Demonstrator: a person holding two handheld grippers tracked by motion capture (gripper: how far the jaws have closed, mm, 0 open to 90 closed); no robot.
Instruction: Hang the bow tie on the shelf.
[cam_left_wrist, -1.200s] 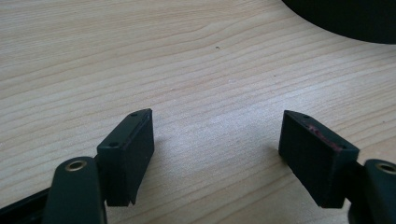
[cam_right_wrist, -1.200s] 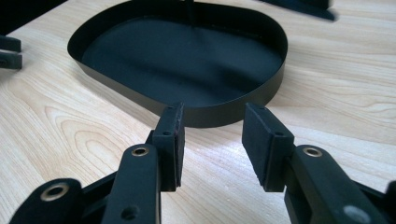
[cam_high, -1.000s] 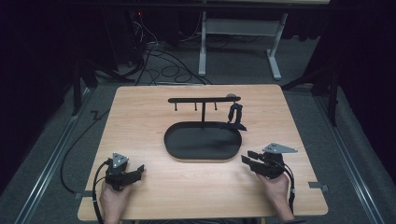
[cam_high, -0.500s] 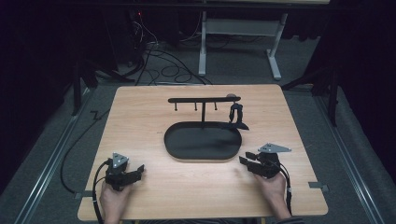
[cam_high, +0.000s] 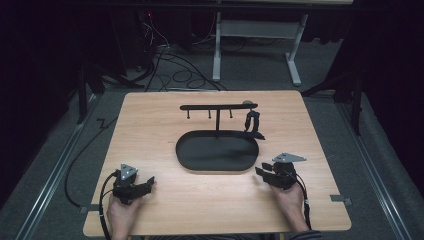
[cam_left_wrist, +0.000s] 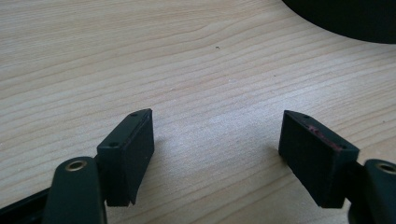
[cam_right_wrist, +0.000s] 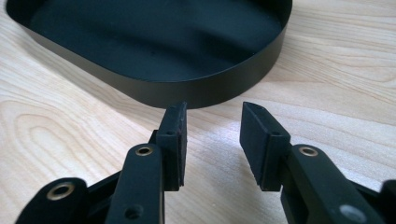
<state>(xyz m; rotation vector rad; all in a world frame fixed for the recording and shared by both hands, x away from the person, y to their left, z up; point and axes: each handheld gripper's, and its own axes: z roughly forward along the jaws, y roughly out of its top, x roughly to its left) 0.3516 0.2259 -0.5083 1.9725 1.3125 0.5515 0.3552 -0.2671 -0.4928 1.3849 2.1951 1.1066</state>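
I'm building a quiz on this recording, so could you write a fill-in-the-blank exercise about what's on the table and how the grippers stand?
1. The black tray is ____ in outline.
2. A small dark object hangs from the rack, at its ____ end in the high view.
3. The left gripper has its jaws ____, nothing between them.
4. The right gripper points at the tray's ____.

Missing words: oval; right; open; wall

Beyond the wooden table (cam_high: 150, 115), on grey carpet: tangled black cables (cam_high: 172, 65) at far left, a white desk frame (cam_high: 255, 45) straight behind, darkness further back.
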